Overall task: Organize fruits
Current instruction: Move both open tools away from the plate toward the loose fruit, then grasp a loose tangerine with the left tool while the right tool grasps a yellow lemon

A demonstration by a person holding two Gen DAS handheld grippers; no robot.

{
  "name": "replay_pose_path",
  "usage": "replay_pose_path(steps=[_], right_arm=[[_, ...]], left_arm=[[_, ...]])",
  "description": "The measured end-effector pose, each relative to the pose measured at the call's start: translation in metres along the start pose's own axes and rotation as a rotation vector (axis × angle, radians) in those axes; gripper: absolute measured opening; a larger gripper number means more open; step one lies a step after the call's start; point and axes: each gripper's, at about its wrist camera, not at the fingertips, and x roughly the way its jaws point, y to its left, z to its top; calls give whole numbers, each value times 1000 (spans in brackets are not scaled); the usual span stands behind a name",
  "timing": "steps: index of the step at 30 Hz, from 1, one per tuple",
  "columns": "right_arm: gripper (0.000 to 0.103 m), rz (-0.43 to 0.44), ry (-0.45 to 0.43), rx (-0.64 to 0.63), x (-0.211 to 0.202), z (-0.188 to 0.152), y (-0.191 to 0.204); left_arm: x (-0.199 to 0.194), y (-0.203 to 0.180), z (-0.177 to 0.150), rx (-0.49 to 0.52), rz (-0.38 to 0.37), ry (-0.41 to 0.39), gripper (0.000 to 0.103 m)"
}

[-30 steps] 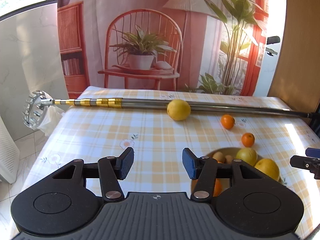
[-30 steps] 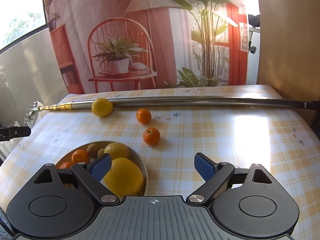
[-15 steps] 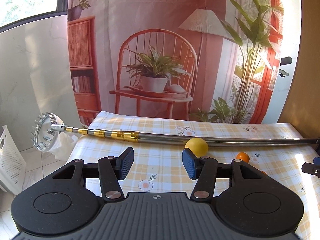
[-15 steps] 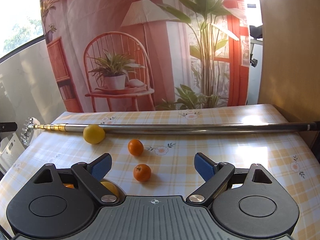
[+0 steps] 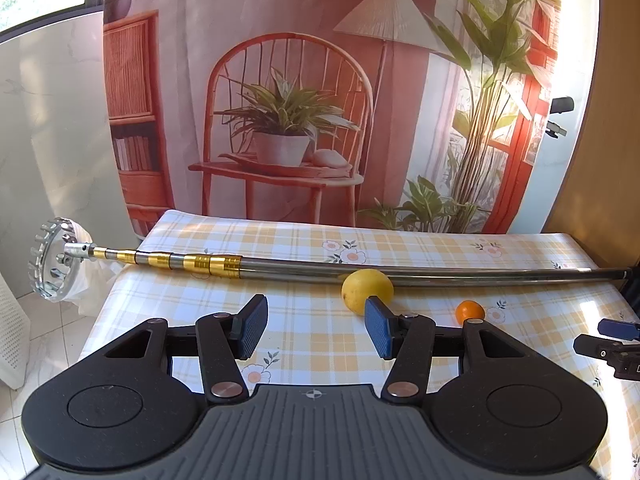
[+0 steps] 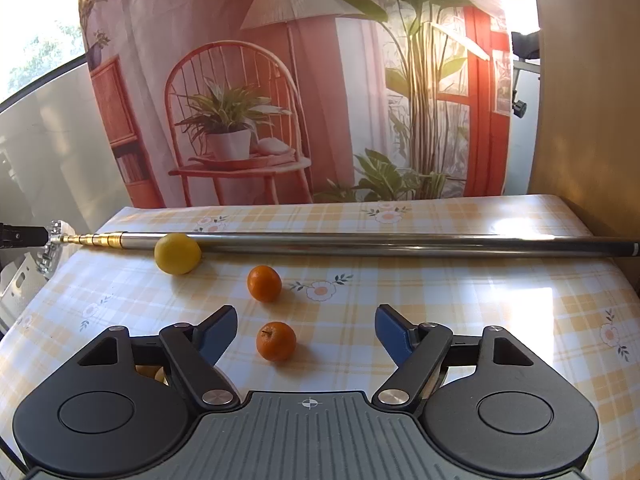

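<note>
Right hand-held gripper point(image 6: 306, 330) agape, near tangerine point(image 6: 276, 341), lemon point(image 6: 177, 253), no readable writing

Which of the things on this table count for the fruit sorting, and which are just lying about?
For the job:
- lemon
- far mandarin
- near mandarin

Lying about:
- telescopic metal pole
- checked tablecloth

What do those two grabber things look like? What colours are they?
Both look alike. The left gripper and right gripper each have a ribbed grey body marked with a small crosshair, two black rounded side plates with circle shapes, black link arms with silver rivets, and blue textured pads on the fingertips. No cables, sleeves or hands show.
</note>
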Motion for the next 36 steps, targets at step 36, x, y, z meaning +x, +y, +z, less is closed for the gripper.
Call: replay_pose_path(steps=[36], right_arm=[[62,-63,-2,178,14,-13,-78]], left_arm=[[160,-172,-33,208,-444,425,54]])
